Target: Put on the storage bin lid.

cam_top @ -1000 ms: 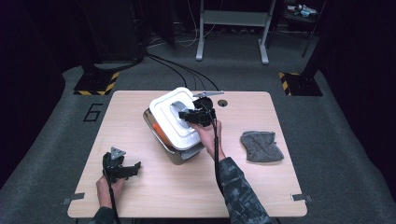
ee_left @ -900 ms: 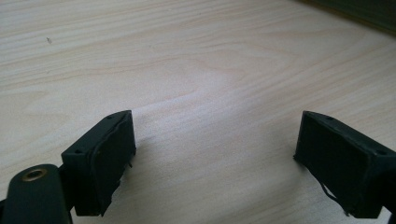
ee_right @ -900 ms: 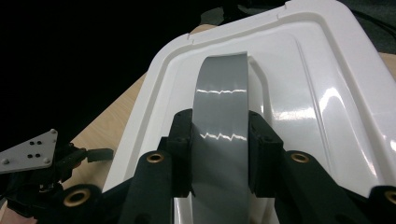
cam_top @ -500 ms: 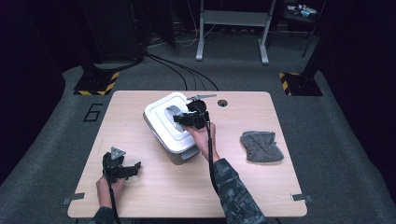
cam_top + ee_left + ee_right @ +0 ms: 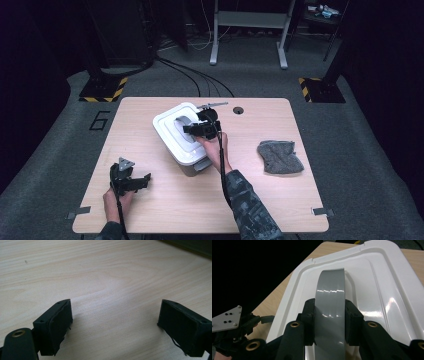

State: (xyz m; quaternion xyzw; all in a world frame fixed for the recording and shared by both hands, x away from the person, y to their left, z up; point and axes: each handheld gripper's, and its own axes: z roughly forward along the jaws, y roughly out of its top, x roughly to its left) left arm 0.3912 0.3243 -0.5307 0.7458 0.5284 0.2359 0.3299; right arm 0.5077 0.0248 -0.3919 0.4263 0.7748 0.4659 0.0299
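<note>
The right gripper [image 5: 329,322] pinches the grey handle [image 5: 329,297] of the white lid [image 5: 176,131], now seated flat on the bin [image 5: 192,167] at worktop [image 5: 165,210] centre, tilted earlier. The left gripper [image 5: 120,325] rests unmoved, fingers spread.

This looks like a lab or recording studio. A lone wooden table [image 5: 150,210] stands on grey carpet [image 5: 360,150] marked with a "6" [image 5: 99,120]. Black curtains close it in, hazard-striped stand bases [image 5: 103,92] sit beyond the far corners, and cables [image 5: 192,75] trail off the far edge.
</note>
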